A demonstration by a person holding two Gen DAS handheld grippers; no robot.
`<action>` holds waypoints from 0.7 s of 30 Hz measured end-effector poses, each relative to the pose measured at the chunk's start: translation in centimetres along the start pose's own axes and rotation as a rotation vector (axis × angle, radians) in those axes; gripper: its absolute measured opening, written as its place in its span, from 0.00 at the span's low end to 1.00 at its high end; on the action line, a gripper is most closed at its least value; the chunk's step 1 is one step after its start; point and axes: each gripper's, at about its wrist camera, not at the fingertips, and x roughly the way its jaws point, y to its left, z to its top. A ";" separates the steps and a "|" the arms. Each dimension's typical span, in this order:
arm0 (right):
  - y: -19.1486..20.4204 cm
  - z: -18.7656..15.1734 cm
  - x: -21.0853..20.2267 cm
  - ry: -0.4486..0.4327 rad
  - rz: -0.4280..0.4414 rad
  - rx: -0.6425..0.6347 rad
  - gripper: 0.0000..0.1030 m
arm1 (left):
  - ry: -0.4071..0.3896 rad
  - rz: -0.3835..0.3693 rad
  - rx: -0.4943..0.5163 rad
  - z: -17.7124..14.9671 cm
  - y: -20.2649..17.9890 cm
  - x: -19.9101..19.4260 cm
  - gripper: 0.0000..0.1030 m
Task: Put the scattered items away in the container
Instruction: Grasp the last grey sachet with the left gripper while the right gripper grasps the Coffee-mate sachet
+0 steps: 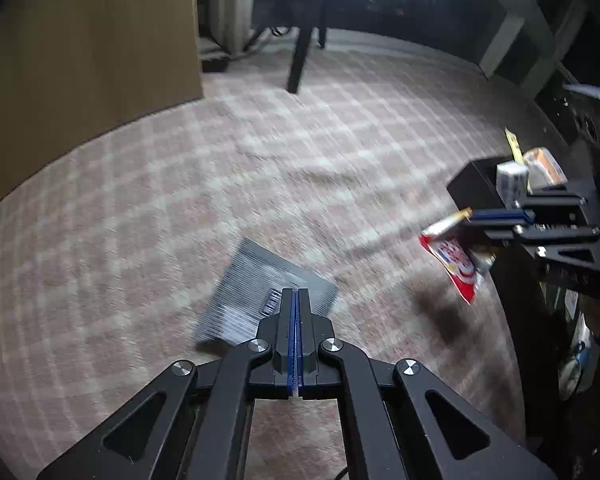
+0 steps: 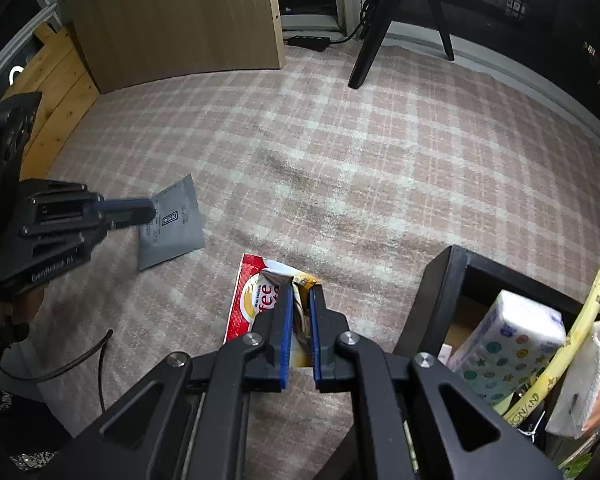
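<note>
My left gripper (image 1: 296,293) is shut on the near edge of a flat grey packet (image 1: 252,288), which lies low over the pink checked carpet. The right wrist view shows that gripper (image 2: 150,214) pinching the grey packet (image 2: 176,236) by its left edge. My right gripper (image 2: 300,286) is shut on a red and white coffee sachet (image 2: 246,304), which hangs above the carpet just left of the black container (image 2: 432,304). From the left wrist, the right gripper (image 1: 470,216) holds the sachet (image 1: 456,260) beside the container (image 1: 472,176).
The container holds a dotted tissue pack (image 2: 508,340), a long yellow sachet (image 2: 572,332) and an orange and white pack (image 2: 588,380). A wooden cabinet (image 2: 172,20) stands at the back left, black stand legs (image 2: 368,48) behind. A cable (image 2: 88,356) trails near the left hand.
</note>
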 end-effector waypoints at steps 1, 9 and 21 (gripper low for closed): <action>-0.1 0.0 0.0 0.005 0.000 -0.002 0.08 | 0.024 0.006 0.007 0.1 0.0 0.3 0.25; -0.6 -0.2 -0.1 0.032 0.012 0.005 0.08 | 0.129 0.175 0.216 -0.1 -2.0 3.7 0.74; -1.2 0.4 2.3 0.118 0.018 -0.010 0.08 | 0.203 0.034 0.316 0.4 -0.4 4.0 0.59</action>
